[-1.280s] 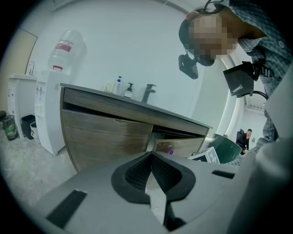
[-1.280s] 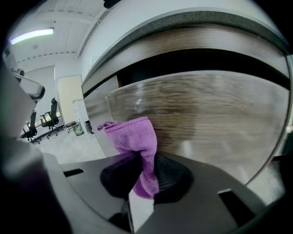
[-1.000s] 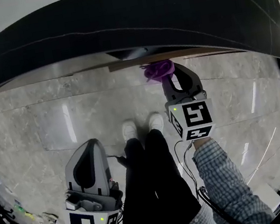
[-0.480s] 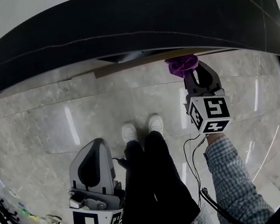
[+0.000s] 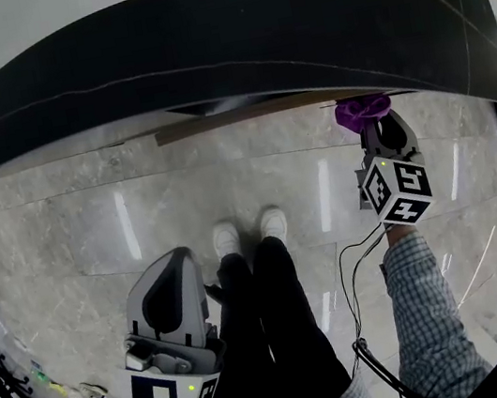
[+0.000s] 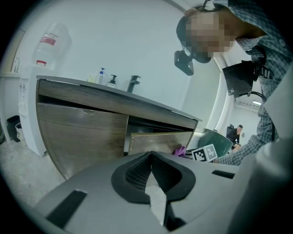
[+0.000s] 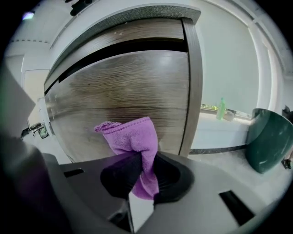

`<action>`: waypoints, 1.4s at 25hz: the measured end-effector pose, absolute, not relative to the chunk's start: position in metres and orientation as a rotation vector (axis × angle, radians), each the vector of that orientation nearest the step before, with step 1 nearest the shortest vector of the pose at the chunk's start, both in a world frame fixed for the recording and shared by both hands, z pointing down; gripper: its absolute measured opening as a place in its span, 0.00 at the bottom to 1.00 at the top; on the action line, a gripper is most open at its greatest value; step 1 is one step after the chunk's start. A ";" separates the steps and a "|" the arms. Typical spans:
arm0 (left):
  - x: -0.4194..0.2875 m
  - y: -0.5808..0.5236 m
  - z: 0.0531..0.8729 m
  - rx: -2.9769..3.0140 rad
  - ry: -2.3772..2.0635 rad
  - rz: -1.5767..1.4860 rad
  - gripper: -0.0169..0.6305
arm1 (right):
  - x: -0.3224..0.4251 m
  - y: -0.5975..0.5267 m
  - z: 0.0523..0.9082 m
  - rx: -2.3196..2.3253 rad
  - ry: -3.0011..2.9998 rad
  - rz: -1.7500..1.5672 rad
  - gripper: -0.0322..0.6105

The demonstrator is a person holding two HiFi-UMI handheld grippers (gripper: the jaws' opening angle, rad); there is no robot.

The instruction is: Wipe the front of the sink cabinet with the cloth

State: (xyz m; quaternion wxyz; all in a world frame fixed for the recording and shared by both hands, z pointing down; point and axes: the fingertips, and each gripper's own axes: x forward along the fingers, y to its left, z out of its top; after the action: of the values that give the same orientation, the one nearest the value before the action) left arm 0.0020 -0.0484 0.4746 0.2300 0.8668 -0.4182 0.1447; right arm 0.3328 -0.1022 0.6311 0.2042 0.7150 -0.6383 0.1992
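Grey marble floor; wood-grain sink cabinet ahead. Purple cloth clenched in the right tongs, long axis along the jaws, bunched end pointing at the cabinet front near its right edge. The left tongs are pressed together, empty, held low.

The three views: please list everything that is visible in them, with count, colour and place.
cloth: one, purple, in the right gripper's jaws
sink cabinet: one, brown wood grain, ahead of the person; one front panel ajar
countertop: one, dark, over the cabinet
faucet: one, dark, on the countertop
pump bottles: two, pale, beside the faucet
bottle: one, green, ledge right of cabinet
container: one, dark green, floor, far right
floor: one, grey marble, underfoot
shoes: two, white, on the floor
left gripper: one, grey, held low, jaws together, empty
right gripper: one, grey, jaws shut on the cloth
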 end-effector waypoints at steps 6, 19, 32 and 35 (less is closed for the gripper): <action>0.003 -0.053 0.477 2.397 -1.145 0.405 0.04 | 0.362 -0.099 0.633 2.039 -1.711 0.547 0.17; -0.009 -0.066 0.480 2.399 -1.164 0.396 0.04 | 0.377 -0.097 0.662 2.128 -1.620 0.592 0.16; -0.042 -0.059 0.486 2.360 -1.218 0.363 0.04 | 0.255 -0.115 0.680 1.949 -1.814 0.607 0.16; -0.052 -0.058 0.485 2.349 -1.233 0.357 0.04 | 0.226 -0.120 0.680 1.926 -1.859 0.624 0.16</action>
State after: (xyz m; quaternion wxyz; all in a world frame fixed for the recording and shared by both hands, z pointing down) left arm -0.0515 -0.0578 0.4854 0.2305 0.8539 -0.4482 0.1299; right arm 0.2262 -0.1204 0.6795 0.1952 0.6873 -0.6634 0.2225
